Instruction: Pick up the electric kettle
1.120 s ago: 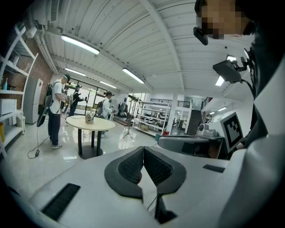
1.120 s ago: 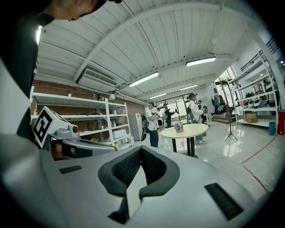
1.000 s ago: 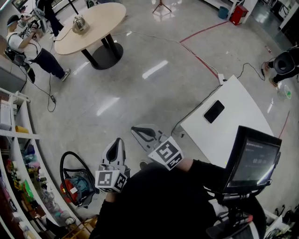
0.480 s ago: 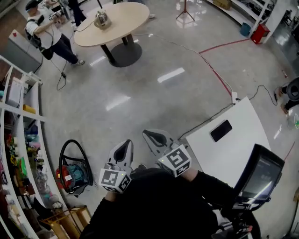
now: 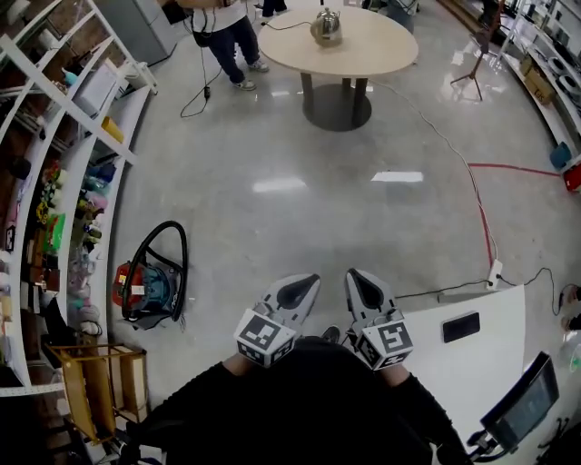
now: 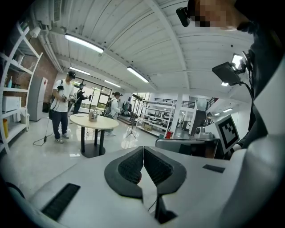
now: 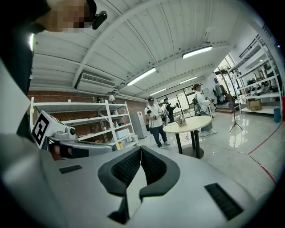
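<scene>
The silver electric kettle (image 5: 326,27) stands on a round beige table (image 5: 363,50) far across the floor; it also shows small in the left gripper view (image 6: 92,116) and the right gripper view (image 7: 180,119). My left gripper (image 5: 304,284) and right gripper (image 5: 358,278) are held side by side close to my body, both pointing toward that table. Each has its jaws pressed together with nothing between them, as the left gripper (image 6: 143,148) and right gripper (image 7: 140,149) show in their own views. Both are far from the kettle.
A person (image 5: 222,23) stands left of the round table. White shelving (image 5: 64,173) runs along the left, with a red-and-teal machine with a black hose (image 5: 150,280) beside it. A white table (image 5: 495,350) with a phone is at my right; cables (image 5: 477,209) cross the floor.
The head view has swung, so the round table with the kettle has gone from the upper left to the top middle. Both grippers stay shut and now sit side by side.
</scene>
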The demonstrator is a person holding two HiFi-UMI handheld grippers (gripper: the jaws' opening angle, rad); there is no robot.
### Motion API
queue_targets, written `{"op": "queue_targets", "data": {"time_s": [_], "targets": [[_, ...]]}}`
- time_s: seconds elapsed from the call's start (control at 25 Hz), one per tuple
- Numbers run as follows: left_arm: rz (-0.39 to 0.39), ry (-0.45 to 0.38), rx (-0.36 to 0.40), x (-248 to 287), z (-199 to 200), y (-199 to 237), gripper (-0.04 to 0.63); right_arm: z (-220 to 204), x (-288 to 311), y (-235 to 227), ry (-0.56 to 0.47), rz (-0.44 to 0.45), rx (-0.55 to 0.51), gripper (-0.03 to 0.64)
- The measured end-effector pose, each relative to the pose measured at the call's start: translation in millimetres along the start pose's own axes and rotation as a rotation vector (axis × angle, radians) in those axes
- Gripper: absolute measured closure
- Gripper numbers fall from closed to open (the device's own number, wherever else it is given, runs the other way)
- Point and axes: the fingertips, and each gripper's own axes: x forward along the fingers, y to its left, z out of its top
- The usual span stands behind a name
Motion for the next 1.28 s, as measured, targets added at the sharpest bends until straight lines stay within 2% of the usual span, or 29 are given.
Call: {"op": "queue_targets", "data": {"time_s": [0.16,0.28,0.48,0.64,0.92,1.12,1.28], "targets": [[-0.009,-0.022,-0.005,6.9,14.9,49.9,0.577,-0.2,43.0,-0.2,0.038,-0.04,-0.027,0.604],[-0.052,-0.037,-0.01,16.3,32.1,89.2,0.577,14.5,82.1,-0.6,0.037,-0.084,-0.053,0.604],[-0.108,-0.071,-0.046,24.3,58.1,159.3,0.577,25.7,146.7,0.9,0.074,-0.163,-0.046,0.604],[-0.133,-0.052,-0.103,25.2,53.4,207.4,0.577,28.3,187.5,4.1,0.099,-0.198,-0.044,0.604],[-0.153,-0.032,-0.139,42.0,53.4,259.1,0.577,32.6,249.5,2.7,0.141,-0.183,-0.073,0.604],[-0.116,-0.027,-0.149,65.3,64.9,297.8,0.577,38.2,295.1,-16.7,0.149,-0.15,-0.056,0.604],[-0.088,-0.011,-0.107,98.1,71.8,325.0,0.577,47.7,335.4,-45.8,0.121,-0.103,-0.039,0.604]]}}
